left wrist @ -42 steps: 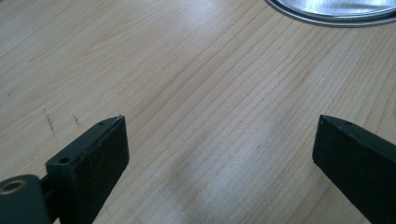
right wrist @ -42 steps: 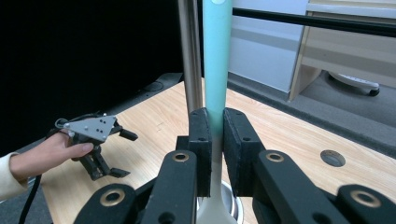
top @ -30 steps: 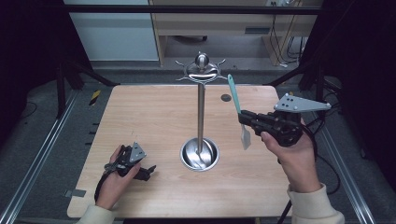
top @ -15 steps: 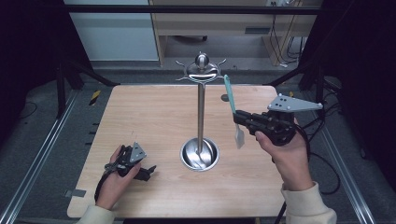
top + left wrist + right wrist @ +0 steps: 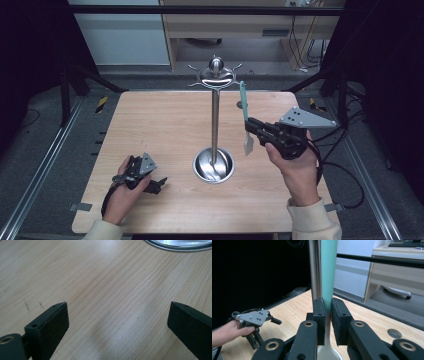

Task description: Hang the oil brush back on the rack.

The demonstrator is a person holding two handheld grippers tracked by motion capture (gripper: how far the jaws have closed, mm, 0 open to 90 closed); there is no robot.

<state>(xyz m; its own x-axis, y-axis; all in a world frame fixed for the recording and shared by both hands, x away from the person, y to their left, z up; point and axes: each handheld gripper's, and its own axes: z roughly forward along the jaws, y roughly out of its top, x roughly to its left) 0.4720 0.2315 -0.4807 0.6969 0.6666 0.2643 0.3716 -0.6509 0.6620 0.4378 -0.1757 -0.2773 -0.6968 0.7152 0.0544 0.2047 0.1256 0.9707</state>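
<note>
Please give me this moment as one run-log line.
right tool: shut on teal-handled utensil, held upright beside stand pole | left tool: open, low over table | utensil not yet hung

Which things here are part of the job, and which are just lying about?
In use: spatula with the teal handle, clamped in the right hand-held gripper; metal stand.
Lying about: left hand-held gripper, open, resting on the table.

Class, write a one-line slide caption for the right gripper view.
Right gripper clamps a teal-handled spatula upright beside the steel stand pole.
</note>
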